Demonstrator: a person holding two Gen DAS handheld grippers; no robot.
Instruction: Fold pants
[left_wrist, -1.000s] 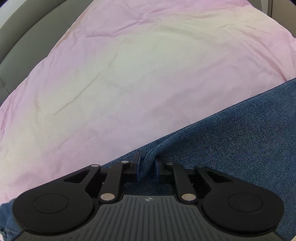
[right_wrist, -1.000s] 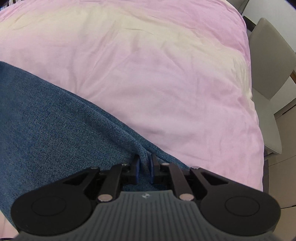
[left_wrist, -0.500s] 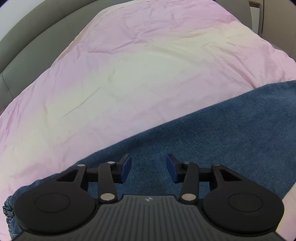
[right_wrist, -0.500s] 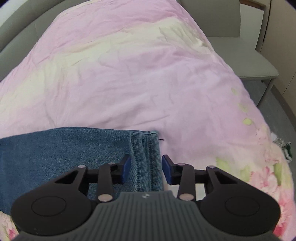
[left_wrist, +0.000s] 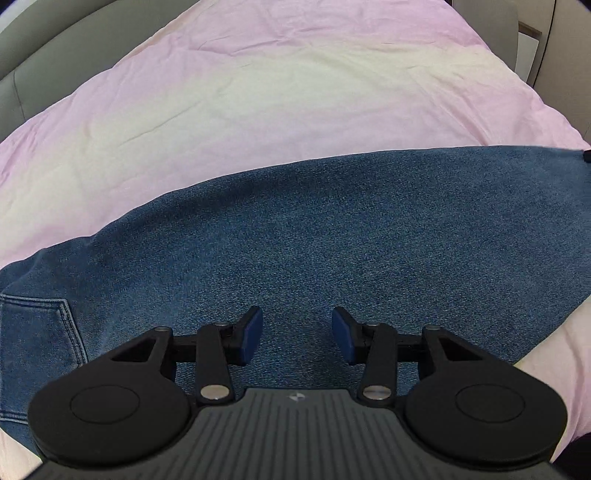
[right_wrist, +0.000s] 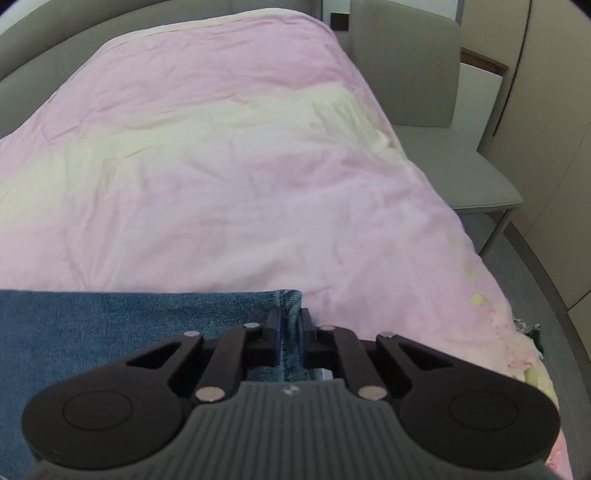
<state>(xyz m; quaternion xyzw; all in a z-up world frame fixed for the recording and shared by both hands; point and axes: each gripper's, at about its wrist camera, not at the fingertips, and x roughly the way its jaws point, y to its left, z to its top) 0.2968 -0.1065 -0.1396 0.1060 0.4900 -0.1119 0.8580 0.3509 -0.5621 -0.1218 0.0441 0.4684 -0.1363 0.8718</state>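
Note:
Blue denim pants (left_wrist: 332, 229) lie flat across a pink and cream bedspread (left_wrist: 221, 92). In the left wrist view a stitched back pocket (left_wrist: 37, 332) shows at the left edge. My left gripper (left_wrist: 295, 334) hovers over the denim, open, with only flat cloth beneath its blue pads. In the right wrist view the pants (right_wrist: 129, 325) end in a stitched hem (right_wrist: 290, 306). My right gripper (right_wrist: 289, 325) is shut on that hem, the cloth pinched between its pads.
The bedspread (right_wrist: 221, 166) stretches far ahead in both views. A grey headboard (left_wrist: 22, 62) curves along the far left. A grey chair (right_wrist: 436, 110) stands beside the bed's right edge, with floor and cabinet doors (right_wrist: 546, 129) beyond it.
My left gripper let go of a denim fold, opened and drew back over flat cloth. My right gripper released its fold, swung to the leg's hem and shut on it.

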